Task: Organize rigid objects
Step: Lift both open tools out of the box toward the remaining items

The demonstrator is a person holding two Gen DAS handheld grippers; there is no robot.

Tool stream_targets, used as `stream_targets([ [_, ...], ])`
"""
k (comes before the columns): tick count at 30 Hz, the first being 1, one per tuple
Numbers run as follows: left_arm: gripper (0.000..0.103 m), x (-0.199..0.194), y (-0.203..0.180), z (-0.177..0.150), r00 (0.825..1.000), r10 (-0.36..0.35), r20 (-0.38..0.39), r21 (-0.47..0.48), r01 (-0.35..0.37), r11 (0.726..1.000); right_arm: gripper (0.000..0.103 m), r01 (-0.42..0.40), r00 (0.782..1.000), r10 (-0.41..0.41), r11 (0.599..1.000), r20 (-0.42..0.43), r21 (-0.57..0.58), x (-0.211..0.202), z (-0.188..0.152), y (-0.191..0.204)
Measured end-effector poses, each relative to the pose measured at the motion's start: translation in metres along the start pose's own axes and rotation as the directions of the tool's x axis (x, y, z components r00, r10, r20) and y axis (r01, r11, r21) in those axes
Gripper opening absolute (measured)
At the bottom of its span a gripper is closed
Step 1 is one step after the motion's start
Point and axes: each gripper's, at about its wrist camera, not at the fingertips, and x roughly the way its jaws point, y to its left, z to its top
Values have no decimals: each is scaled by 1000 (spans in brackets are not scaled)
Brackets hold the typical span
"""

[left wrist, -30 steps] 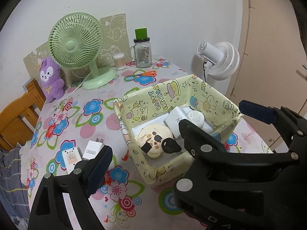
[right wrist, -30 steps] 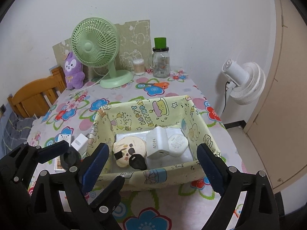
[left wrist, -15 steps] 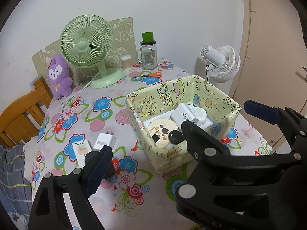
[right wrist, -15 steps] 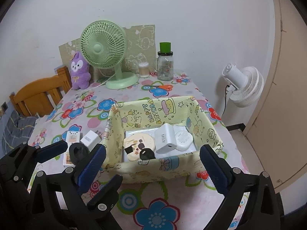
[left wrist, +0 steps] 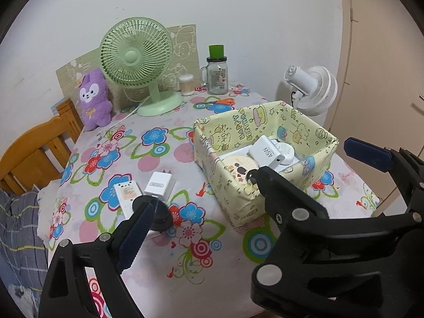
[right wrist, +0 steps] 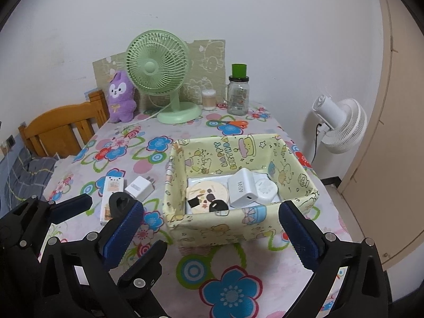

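A yellow cartoon-print box [right wrist: 225,228] stands on the flowered table. In it lie a round printed compact [right wrist: 206,192], a white charger block [right wrist: 242,190], a white round case [right wrist: 265,188] and a small black item [right wrist: 218,206]. To its left on the cloth lie a white plug adapter [right wrist: 139,186], a small white packet [right wrist: 112,185] and a black round piece [left wrist: 160,217]. My right gripper [right wrist: 210,212] hangs before the box, jaws opening, nothing between them. My left gripper [left wrist: 214,220] is open and empty beside it; its right finger is hidden behind the right gripper.
At the back stand a green fan [right wrist: 159,71], a purple plush [right wrist: 120,98], a swab pot [right wrist: 209,99] and a green-lidded jar [right wrist: 238,95], with orange scissors [right wrist: 234,123] nearby. A wooden chair [right wrist: 58,129] is on the left. A white fan [right wrist: 339,127] stands off the right edge.
Both grippers have drawn back from the box, which now looks smaller and farther. The adapter, packet and black piece have come into clearer view. The right jaws stand wider.
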Motion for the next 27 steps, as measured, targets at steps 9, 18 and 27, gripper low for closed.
stream_targets([
  [9, 95, -6, 11, -14, 1000, 18, 10, -6, -18, 1000, 103, -4, 1000, 4, 1000, 11, -14, -6, -8, 14],
  [18, 96, -11, 26, -29, 1000, 24, 15, -23, -24, 999, 103, -16, 1000, 16, 999, 15, -35, -8, -16, 33],
  [27, 96, -5, 46, -44, 999, 46, -4, -50, -46, 998, 103, -42, 999, 42, 998, 5, -56, -1, -26, 55],
])
